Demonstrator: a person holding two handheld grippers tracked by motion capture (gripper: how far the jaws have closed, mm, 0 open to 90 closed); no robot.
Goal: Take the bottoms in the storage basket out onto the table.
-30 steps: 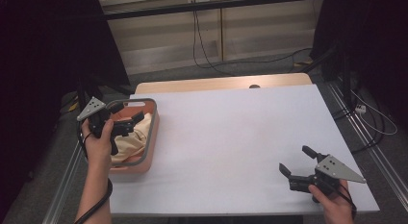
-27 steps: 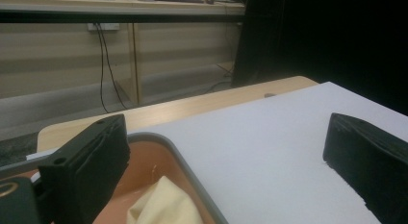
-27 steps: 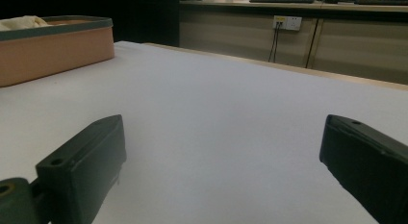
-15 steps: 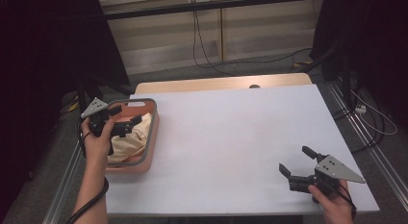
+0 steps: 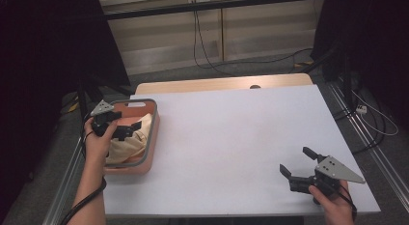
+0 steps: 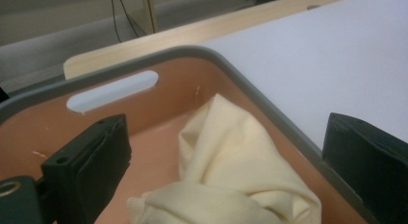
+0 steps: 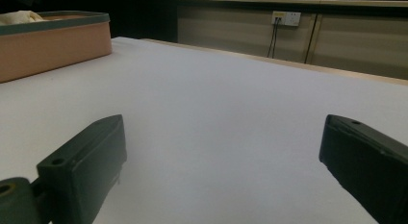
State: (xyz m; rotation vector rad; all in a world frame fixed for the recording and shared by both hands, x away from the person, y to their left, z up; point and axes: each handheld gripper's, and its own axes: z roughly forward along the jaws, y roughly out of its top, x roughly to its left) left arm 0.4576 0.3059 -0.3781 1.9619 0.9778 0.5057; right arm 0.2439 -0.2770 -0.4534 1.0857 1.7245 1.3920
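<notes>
Setting: white table top (image 5: 231, 138) under dim light, with a pale wooden edge at its far side, wall panels and trailing cables beyond.
Bin: salmon-pink bin with a grey rim (image 5: 153, 133) at the table's left edge, directly beneath the left tongs.
Cloth: cream cloth (image 6: 226, 161) bunched inside the bin, its peak rising between the left jaws and a little ahead of them.
Left tongs: left gripper (image 5: 126, 129) spread wide, holding nothing, hovering over the cloth; one jaw is over the bin floor, the other above the rim on the table side.
Right tongs: right gripper (image 5: 295, 163) spread wide, empty, low over bare table near the front right corner, well apart from the bin.
Change: over the last second the left tongs drew back toward the bin's near side; the right tongs stayed put.
Meaning: probably lining up for a pinch on the cloth's raised fold; no grasp has been made yet.
</notes>
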